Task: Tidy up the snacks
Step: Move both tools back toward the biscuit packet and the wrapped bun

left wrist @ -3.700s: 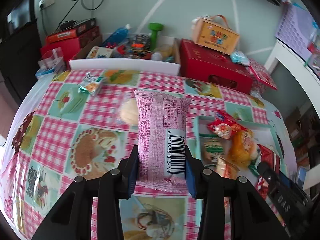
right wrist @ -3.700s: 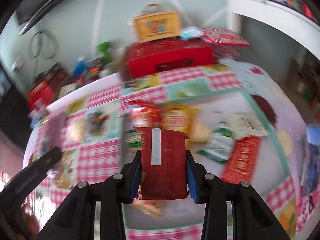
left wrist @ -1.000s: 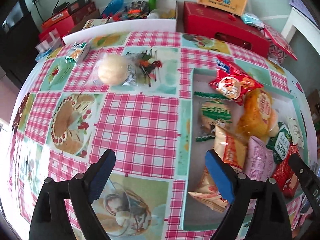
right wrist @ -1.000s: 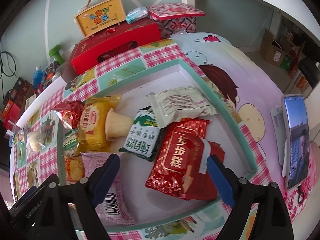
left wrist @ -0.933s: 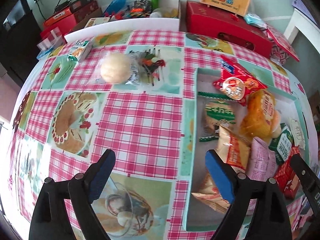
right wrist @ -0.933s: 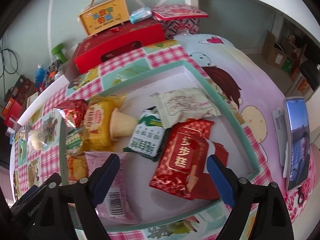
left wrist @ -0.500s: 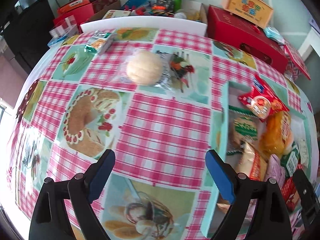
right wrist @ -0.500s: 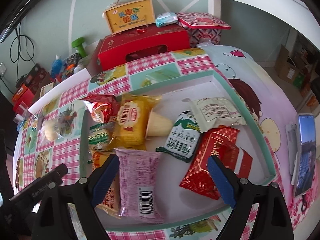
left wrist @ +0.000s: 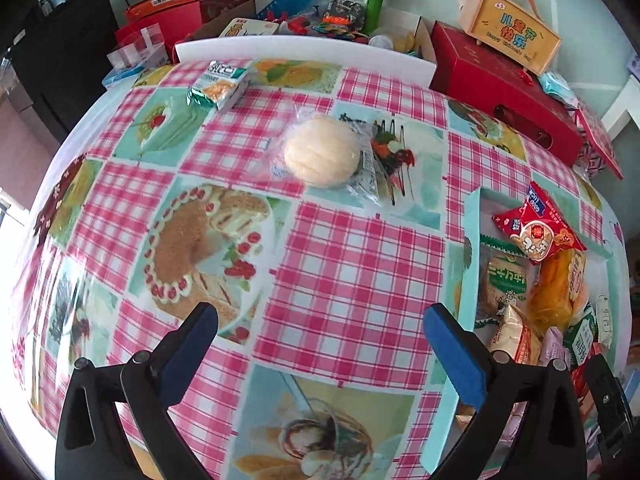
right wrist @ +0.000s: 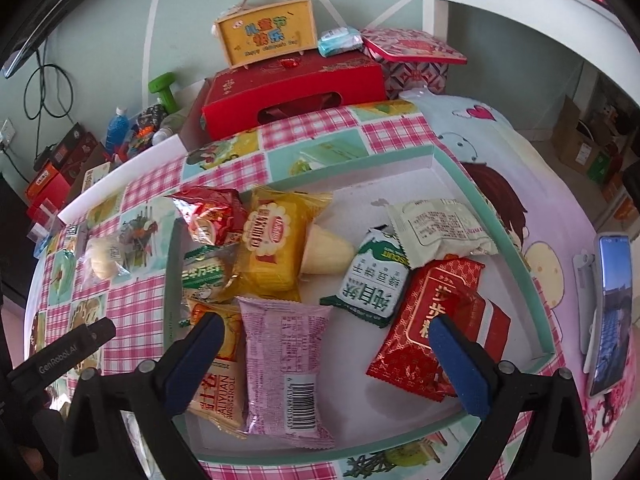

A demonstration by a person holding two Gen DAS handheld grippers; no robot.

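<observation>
My left gripper (left wrist: 318, 320) hangs over the checked tablecloth, its jaws opening with nothing between them. Beyond it lie a round bun in clear wrap (left wrist: 322, 156) and a green-white snack pack (left wrist: 218, 84). The mint-rimmed tray (left wrist: 468, 240) holds several snacks at the right. My right gripper (right wrist: 324, 328) hovers over the tray (right wrist: 496, 216), its jaws also opening and empty. Below it lie the pink packet (right wrist: 286, 364) and the red packet (right wrist: 432, 324), untouched. The bun (right wrist: 102, 260) shows at the far left.
A red gift box (left wrist: 500, 88) with a yellow carry box (left wrist: 508, 28) on top stands behind the table. A white board (left wrist: 304, 50) lines the far edge, with clutter behind it. A phone on a stand (right wrist: 612, 312) sits right of the tray.
Earlier my left gripper held the pink packet and my right the red one; both packets now lie in the tray. The jaws have widened. My left gripper has shifted left, away from the tray.
</observation>
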